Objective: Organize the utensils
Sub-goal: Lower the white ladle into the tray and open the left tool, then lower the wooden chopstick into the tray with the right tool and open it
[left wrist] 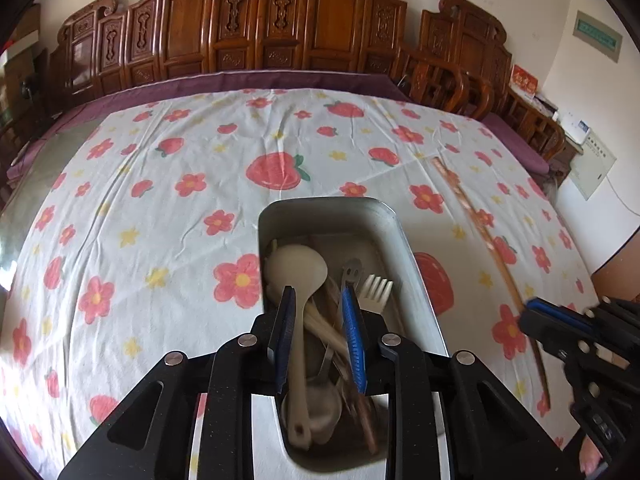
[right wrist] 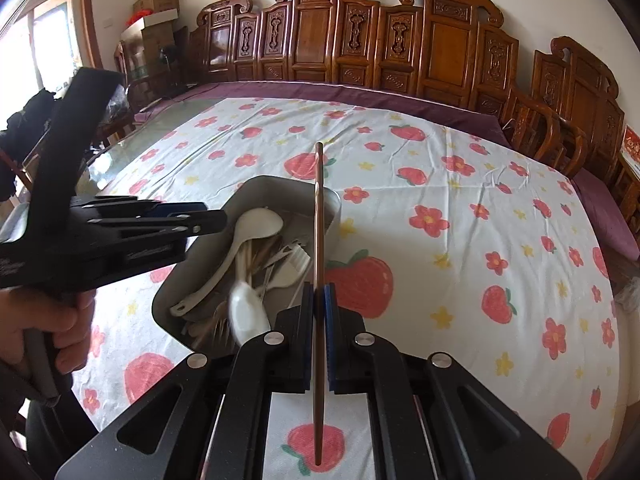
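- My right gripper [right wrist: 319, 304]: jaws closed tight on a brown chopstick [right wrist: 319, 216], held mid-shaft, its far tip up over the tin's rim.
- My left gripper [left wrist: 316, 320]: jaws parted, nothing gripped, straddling a cream ladle [left wrist: 298, 276] lying in the metal tin [left wrist: 332, 208].
- Tin also holds a pale fork [left wrist: 376, 288], a slotted metal spoon [left wrist: 352, 270] and wooden sticks.
- Tin sits on the strawberry-print cloth [left wrist: 160, 184] covering the surface.

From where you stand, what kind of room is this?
Probably a home dining room: carved wooden chairs ring a big table under a strawberry-print tablecloth, with a metal box of utensils on it.
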{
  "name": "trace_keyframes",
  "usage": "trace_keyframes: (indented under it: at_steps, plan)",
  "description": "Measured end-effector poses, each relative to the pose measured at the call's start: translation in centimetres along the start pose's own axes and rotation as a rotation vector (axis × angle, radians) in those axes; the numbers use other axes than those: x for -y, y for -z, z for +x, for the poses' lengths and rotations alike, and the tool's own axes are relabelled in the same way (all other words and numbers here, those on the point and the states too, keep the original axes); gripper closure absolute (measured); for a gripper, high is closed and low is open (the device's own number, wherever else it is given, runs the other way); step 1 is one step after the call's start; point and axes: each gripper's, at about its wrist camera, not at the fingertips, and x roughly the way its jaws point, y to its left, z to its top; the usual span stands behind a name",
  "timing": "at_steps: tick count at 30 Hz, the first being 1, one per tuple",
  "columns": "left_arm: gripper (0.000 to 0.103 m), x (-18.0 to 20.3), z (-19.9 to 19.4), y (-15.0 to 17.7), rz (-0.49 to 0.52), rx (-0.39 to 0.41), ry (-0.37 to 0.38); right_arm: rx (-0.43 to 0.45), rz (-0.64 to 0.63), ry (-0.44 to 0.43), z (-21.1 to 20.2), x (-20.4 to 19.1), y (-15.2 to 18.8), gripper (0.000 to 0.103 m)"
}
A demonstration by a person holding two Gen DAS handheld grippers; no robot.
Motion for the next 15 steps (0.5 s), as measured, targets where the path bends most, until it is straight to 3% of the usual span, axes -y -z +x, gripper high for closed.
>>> trace_keyframes:
  at_steps: [9, 11, 15]
  plan:
    - [0.075, -1.9, -5.1, 2.9, 0.022, 0.069, -0.03, -0.015, 0.026, -0.04, 1.7, -1.8, -1.0, 0.097]
    - [0.07, -2.5, -6.0, 3.7, 0.014, 0.081, -0.045, -0.017, 0.031, -0.05, 2.2, -2.3, -1.3, 0.097]
    - [0.069, -3.0, -7.3, 4.7, 0.042, 0.095, -0.096, -0.022, 0.057, -0.079, 3.3, -3.1, -1.9, 0.097]
